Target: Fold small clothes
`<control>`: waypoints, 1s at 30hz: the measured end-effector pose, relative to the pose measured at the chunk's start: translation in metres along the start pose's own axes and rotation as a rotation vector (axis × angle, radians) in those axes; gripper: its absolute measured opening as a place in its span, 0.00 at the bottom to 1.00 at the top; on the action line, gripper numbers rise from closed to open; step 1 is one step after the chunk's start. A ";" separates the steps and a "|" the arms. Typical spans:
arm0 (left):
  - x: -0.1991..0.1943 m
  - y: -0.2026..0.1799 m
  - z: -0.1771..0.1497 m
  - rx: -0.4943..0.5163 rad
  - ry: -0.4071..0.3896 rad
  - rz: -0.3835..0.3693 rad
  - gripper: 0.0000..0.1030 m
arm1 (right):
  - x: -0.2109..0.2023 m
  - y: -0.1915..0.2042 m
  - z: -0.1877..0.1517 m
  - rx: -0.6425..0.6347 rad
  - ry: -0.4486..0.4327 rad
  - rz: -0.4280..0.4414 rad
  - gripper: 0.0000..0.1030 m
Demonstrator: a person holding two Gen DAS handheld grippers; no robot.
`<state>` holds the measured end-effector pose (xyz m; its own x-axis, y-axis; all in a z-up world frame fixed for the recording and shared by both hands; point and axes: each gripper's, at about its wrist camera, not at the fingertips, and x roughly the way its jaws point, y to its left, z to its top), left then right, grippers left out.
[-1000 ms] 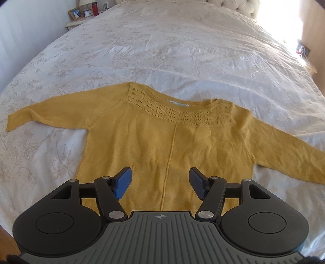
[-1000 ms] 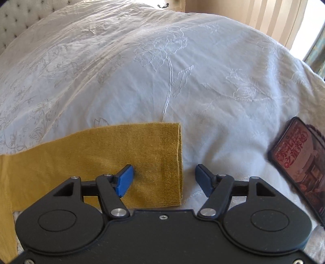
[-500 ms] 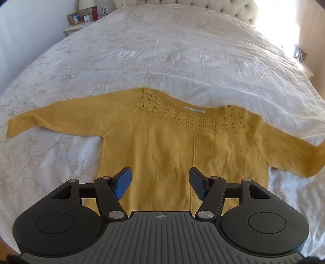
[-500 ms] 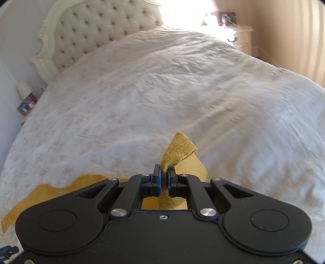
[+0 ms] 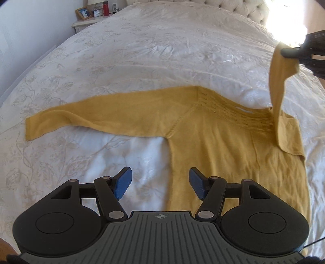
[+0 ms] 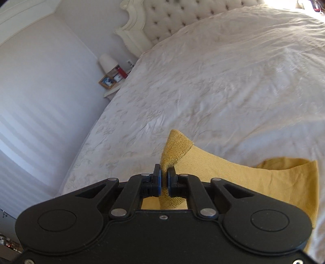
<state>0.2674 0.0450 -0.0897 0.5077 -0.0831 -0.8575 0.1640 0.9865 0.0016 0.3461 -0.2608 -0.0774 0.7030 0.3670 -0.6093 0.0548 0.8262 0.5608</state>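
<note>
Jaws on the right gripper [image 6: 164,178] are clenched on the ribbed cuff of a mustard-yellow sweater [image 5: 213,146], the knit bunched between the blue pads, and the cuff end pokes up just past them. From that grip the right sleeve [image 5: 278,81] hangs in the air as a narrow strip, lifted clear of the bed and draped down to the shoulder, where its lower part lies doubled over the sweater's right side. In the left wrist view the right gripper [image 5: 292,53] shows at the far right edge, dark against the glare from the window side.

The left gripper [image 5: 160,182] hovers low over the near hem with its jaws released and spread wide, one blue pad [image 5: 122,182] above bare bedspread and the other [image 5: 197,183] above the sweater's body; neither touches the cloth as far as I can see.

The sweater lies flat, front up, on a white embroidered bedspread [image 5: 142,50], neckline with its openwork band pointing toward the tufted headboard [image 6: 172,20]. Its left sleeve [image 5: 91,117] stretches out straight across the bedspread to the left, cuff flat.

Beyond the bed's far left corner stands a small nightstand [image 5: 83,25] carrying a framed photo [image 5: 83,13] and a red bottle [image 5: 105,8].
</note>
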 end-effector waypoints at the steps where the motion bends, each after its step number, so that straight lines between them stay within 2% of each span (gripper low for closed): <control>1: 0.001 0.008 -0.001 -0.001 0.005 0.003 0.59 | 0.017 0.007 -0.008 0.004 0.025 -0.004 0.12; 3: 0.004 0.022 -0.002 -0.007 0.014 0.003 0.59 | 0.045 0.018 -0.025 0.013 0.063 -0.011 0.12; 5: 0.008 0.033 -0.004 -0.012 0.025 0.004 0.59 | 0.067 0.027 -0.040 0.008 0.083 -0.018 0.17; 6: 0.010 0.038 -0.004 -0.013 0.030 0.002 0.59 | 0.073 0.031 -0.048 0.006 0.088 -0.023 0.22; 8: 0.014 0.045 -0.004 -0.013 0.040 -0.003 0.59 | 0.081 0.037 -0.061 0.000 0.088 -0.025 0.23; 10: 0.018 0.049 -0.003 -0.010 0.047 -0.015 0.59 | 0.084 0.039 -0.068 0.001 0.085 -0.027 0.41; 12: 0.021 0.051 -0.003 -0.005 0.047 -0.026 0.59 | 0.077 0.037 -0.076 -0.001 0.077 -0.037 0.54; 16: 0.029 0.046 0.002 0.018 0.042 -0.044 0.59 | 0.053 0.018 -0.089 -0.013 0.080 -0.124 0.55; 21: 0.044 0.029 0.015 0.041 0.034 -0.057 0.59 | 0.014 -0.028 -0.107 0.025 0.096 -0.264 0.55; 25: 0.058 0.005 0.030 0.068 0.026 -0.068 0.59 | -0.018 -0.066 -0.117 0.056 0.095 -0.374 0.55; 30: 0.077 -0.035 0.046 0.115 0.025 -0.077 0.59 | -0.047 -0.106 -0.121 0.121 0.074 -0.455 0.55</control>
<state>0.3402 -0.0021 -0.1323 0.4690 -0.1526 -0.8699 0.2981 0.9545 -0.0067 0.2217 -0.3137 -0.1763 0.5359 0.0129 -0.8442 0.4308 0.8558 0.2865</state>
